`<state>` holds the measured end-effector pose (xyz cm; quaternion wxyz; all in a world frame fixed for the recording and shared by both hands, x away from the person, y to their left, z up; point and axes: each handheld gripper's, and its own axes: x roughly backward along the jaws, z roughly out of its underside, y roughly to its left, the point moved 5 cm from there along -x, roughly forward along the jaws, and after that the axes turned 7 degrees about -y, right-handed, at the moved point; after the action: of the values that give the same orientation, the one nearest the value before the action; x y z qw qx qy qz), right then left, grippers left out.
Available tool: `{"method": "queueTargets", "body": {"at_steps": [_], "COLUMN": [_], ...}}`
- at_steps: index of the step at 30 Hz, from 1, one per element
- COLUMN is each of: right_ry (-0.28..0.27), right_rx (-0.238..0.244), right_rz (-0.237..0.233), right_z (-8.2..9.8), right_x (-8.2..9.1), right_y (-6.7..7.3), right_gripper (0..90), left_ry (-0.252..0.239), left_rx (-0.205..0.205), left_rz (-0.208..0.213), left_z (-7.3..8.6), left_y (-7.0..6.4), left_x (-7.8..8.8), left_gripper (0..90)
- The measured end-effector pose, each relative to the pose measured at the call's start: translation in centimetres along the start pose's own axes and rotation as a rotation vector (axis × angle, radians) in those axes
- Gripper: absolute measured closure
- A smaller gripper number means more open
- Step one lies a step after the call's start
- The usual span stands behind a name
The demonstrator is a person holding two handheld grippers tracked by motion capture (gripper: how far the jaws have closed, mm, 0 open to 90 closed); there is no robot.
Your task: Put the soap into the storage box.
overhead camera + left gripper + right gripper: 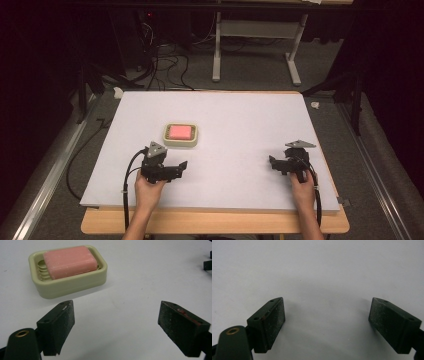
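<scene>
Soap (70,262), pink bar, is seen lying in a cream soap dish (72,285) ahead of the left gripper (116,327), slightly to the left of its line. Left jaws are spread wide, nothing held between them; bare white board (140,290) is seen in the gap. A reddish smear is noted on the right-hand jaw's top edge. Right gripper (327,325) jaws are likewise spread wide and empty, over bare board.

From the high view, the left gripper (165,167) is held just short of the dish (180,135), toward the near edge of the board (240,115), left of centre. The right gripper (287,162) is held near the right edge, well apart from the dish. Each is gripped by a hand from the near edge.

Handling, as judged: the bar is expected to be light, rigid but dentable, and slippery if wet; surface looks dry and matte here. It is best taken across the short sides, where the jaws clear the dish rim, with moderate force. The dish looks like light, hard plastic and is likely to slide or lift with the bar if it sticks to the ridges under it; bracing may be needed.

No brand, label or legible writing is made out on bar, dish or grippers.
</scene>
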<state>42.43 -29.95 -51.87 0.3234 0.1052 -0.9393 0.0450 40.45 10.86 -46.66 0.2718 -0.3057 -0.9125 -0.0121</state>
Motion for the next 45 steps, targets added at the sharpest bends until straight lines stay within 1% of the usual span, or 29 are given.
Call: {"method": "queueTargets", "body": {"at_steps": [7,13,19,21,23,26,30,32,34,39,43,45], "right_ry": [0.0,0.0,0.0,0.0,0.0,0.0,0.0,0.0,0.0,0.0,0.0,0.0], "right_rx": [0.0,0.0,0.0,0.0,0.0,0.0,0.0,0.0,0.0,0.0,0.0,0.0], "right_rz": [0.0,0.0,0.0,0.0,0.0,0.0,0.0,0.0,0.0,0.0,0.0,0.0], "right_z": [0.0,0.0,0.0,0.0,0.0,0.0,0.0,0.0,0.0,0.0,0.0,0.0], "right_x": [0.0,0.0,0.0,0.0,0.0,0.0,0.0,0.0,0.0,0.0,0.0,0.0], "right_y": [0.0,0.0,0.0,0.0,0.0,0.0,0.0,0.0,0.0,0.0,0.0,0.0], "right_gripper": [14.3,14.3,14.3,14.3,14.3,14.3,14.3,14.3,14.3,14.3,14.3,14.2], "left_ry": [0.008,0.034,0.052,0.059,0.062,0.064,0.068,0.074,0.079,0.082,0.085,0.094], "left_rx": [-0.018,-0.036,-0.064,-0.074,-0.072,-0.08,-0.084,-0.103,-0.113,-0.109,-0.115,-0.124], "left_rz": [0.01,0.007,0.033,0.032,0.038,0.041,0.033,0.018,0.013,0.004,-0.009,-0.018], "left_z": [0.1,0.4,0.7,0.9,1.0,1.1,1.1,1.2,1.3,1.4,1.6,1.8], "left_y": [-0.7,-1.0,-1.4,-1.5,-1.6,-1.7,-1.7,-1.7,-1.8,-1.7,-1.7,-1.7], "left_x": [-0.7,-1.6,-2.5,-2.9,-3.2,-3.6,-4.0,-4.2,-4.4,-4.9,-5.3,-5.6], "left_gripper": [14.7,14.8,14.8,14.7,14.7,14.7,14.8,14.8,14.8,14.8,14.8,14.8]}}
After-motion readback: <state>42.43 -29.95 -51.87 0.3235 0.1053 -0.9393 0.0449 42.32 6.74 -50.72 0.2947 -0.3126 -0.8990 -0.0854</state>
